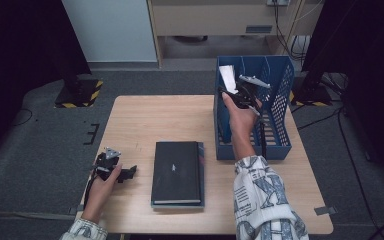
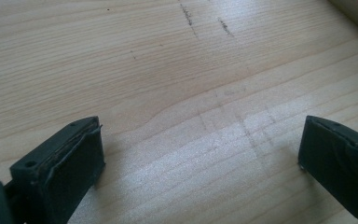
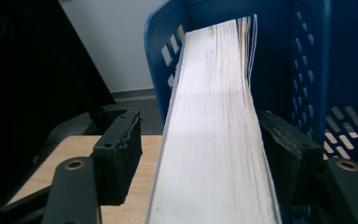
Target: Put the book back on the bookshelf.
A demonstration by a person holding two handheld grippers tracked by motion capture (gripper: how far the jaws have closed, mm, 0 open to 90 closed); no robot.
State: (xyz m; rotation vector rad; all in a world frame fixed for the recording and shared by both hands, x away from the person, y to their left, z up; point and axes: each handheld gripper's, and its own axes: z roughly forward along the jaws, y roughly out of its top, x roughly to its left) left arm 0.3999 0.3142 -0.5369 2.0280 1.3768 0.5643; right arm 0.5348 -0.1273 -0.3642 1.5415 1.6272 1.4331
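My right gripper [image 1: 237, 93] is raised at the left wall of the blue slotted basket [image 1: 280, 105]. An upright book [image 3: 214, 112], white page edges toward me, stands between its jaws inside the basket [image 3: 307, 60]. The left pad [image 3: 121, 154] stands clear of the book with a gap; the right one lies close against the cover. My left gripper [image 1: 129, 173] rests low at the table's front left, jaws wide apart over bare wood [image 2: 200, 140]. A black book [image 1: 177, 172] lies flat on another one at the table's front centre.
The wooden table [image 1: 145, 120] has bare surface between the flat books and its far edge. The basket sits at the right rear. Dark stands and cables are on the floor beyond and to the right of the table.
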